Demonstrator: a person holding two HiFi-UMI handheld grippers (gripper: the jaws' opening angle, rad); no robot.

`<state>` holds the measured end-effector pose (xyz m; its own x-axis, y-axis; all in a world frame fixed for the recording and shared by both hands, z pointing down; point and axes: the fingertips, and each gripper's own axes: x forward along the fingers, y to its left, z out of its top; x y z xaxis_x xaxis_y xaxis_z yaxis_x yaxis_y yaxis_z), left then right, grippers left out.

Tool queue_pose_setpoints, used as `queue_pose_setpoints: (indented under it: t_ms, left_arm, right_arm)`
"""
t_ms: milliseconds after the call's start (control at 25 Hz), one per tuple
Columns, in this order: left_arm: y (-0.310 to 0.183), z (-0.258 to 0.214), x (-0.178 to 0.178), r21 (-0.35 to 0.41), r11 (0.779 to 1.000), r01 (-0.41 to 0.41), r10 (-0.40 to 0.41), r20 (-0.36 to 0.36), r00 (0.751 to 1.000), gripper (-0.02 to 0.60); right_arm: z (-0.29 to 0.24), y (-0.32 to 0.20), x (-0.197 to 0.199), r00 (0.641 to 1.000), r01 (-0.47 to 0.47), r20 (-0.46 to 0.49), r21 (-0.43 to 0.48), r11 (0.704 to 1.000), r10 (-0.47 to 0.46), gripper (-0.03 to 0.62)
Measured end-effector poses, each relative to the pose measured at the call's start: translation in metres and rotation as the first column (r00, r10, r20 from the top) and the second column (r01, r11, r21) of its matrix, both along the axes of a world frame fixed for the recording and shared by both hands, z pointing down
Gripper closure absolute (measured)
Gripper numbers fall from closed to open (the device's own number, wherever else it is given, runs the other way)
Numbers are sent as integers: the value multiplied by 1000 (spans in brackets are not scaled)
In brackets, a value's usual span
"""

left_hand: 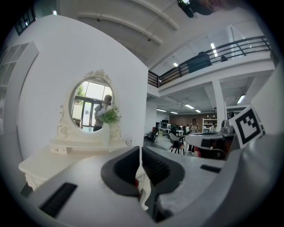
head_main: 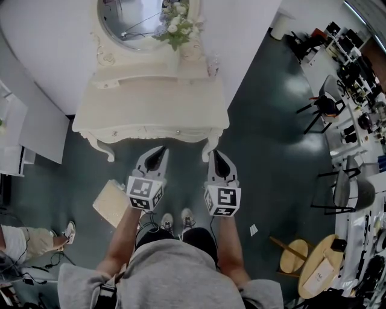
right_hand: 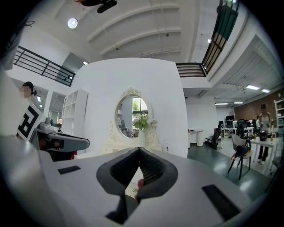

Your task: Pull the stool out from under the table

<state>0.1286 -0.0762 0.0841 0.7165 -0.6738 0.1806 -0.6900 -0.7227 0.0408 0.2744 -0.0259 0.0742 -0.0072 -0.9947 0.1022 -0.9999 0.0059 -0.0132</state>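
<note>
A white vanity table [head_main: 151,111] with an oval mirror [head_main: 129,18] and a vase of flowers [head_main: 176,24] stands against the wall ahead of me. No stool shows under it from above. A cream square-topped thing [head_main: 110,202], perhaps the stool's seat, sits on the floor at my left, partly hidden by my left arm. My left gripper [head_main: 161,149] and right gripper [head_main: 216,152] hover side by side just before the table's front edge, both shut and holding nothing. The left gripper view has its tips [left_hand: 141,150] closed toward the mirror [left_hand: 91,104]; the right gripper's tips [right_hand: 139,150] meet likewise.
A person's leg and shoe [head_main: 36,238] show at lower left beside cables. A white cabinet [head_main: 42,130] stands left of the table. Black chairs [head_main: 325,108] and a grey chair [head_main: 347,190] stand at right, a round wooden table [head_main: 319,265] and small wooden stool [head_main: 294,256] at lower right.
</note>
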Motion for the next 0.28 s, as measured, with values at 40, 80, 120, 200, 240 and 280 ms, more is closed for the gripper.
queue_pose_setpoints:
  t_ms: [40,80,120,200,240,280]
  left_arm:
    - [0,0,0,0,1000,-1,1,0,1000,563]
    - [0,0,0,0,1000,-1,1,1,1000,563]
    - [0,0,1,-1,1000,-2,2,2,1000,563]
    - [1,1,1,-4,1000,-4,4,3,1000,563]
    - [0,2,2,-6,1000,-4,4,3,1000,563]
    - [0,3,2,-7,1000,-4,4,3,1000,563]
  right_arm:
    - [0,0,0,1000,1,-1,1,1000,-1,580]
    - [-1,0,-1,1000,1,-2,2,1000,-1,580]
    - [-1,1,-1,1000,2,-2,3,1000,-2,580]
    - [0,1,-1,1000,3,-2,4,1000,-3,580]
    - [0,0,-1,1000,3,-2,4,1000,-3,580]
    - [0,0,-2,1000,4,-2,4,1000,-4,579]
